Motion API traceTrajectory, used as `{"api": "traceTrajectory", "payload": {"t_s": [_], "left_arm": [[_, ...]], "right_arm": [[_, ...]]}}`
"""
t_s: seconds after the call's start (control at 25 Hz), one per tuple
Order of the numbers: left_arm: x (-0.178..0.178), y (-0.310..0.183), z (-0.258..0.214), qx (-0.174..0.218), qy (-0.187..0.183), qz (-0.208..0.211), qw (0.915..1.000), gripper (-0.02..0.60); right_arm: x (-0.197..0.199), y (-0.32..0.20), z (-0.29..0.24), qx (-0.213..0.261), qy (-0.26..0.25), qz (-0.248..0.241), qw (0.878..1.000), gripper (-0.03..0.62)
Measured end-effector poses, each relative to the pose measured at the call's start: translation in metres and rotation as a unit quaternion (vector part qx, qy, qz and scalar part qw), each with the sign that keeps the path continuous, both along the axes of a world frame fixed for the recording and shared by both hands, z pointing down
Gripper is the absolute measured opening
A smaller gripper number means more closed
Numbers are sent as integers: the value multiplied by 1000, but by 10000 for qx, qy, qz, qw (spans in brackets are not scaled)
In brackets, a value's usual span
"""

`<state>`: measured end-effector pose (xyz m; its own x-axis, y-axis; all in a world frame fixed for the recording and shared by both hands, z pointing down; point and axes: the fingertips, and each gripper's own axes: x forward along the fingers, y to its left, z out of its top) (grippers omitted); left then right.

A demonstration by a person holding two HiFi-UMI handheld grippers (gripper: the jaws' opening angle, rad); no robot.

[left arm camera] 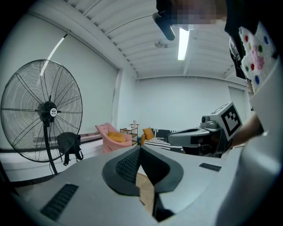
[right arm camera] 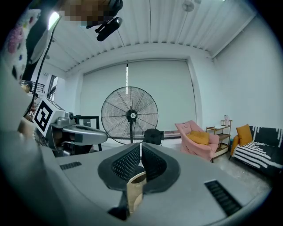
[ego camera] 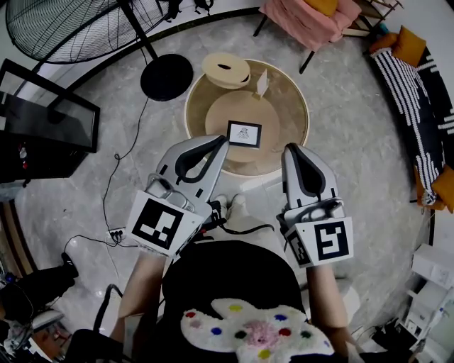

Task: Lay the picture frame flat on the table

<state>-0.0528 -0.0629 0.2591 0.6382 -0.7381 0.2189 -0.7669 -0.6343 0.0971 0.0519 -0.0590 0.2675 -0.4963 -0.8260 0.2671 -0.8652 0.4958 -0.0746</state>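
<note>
A small black picture frame [ego camera: 243, 133] with a white print stands upright near the front of the round wooden table [ego camera: 291, 106]. My left gripper [ego camera: 221, 144] is shut and empty, its tip just left of the frame and short of it. My right gripper [ego camera: 291, 149] is also shut and empty, at the table's near edge to the right of the frame. In the left gripper view the pads [left arm camera: 139, 149] meet, with the right gripper [left arm camera: 199, 136] off to the side. In the right gripper view the pads [right arm camera: 140, 145] meet too. Neither gripper view shows the frame.
A beige oval lidded dish [ego camera: 225, 69] and a small upright card [ego camera: 262, 81] sit at the table's far side. A large floor fan [ego camera: 71, 28] with a black base [ego camera: 167, 76] stands behind it on the left, a pink armchair [ego camera: 312, 21] behind, and a striped sofa [ego camera: 415, 92] to the right.
</note>
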Motion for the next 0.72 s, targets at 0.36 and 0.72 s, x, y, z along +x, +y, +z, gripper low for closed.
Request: {"api": "traceTrajectory", "payload": {"t_s": [0.36, 0.72], "left_arm": [[-2, 1, 2, 75, -39, 11, 10000, 17], [-2, 0, 2, -53, 15, -49, 10000, 17]], "right_arm": [[-1, 0, 0, -18, 19, -5, 10000, 40], [-7, -5, -5, 203, -75, -28, 9998, 39]]}}
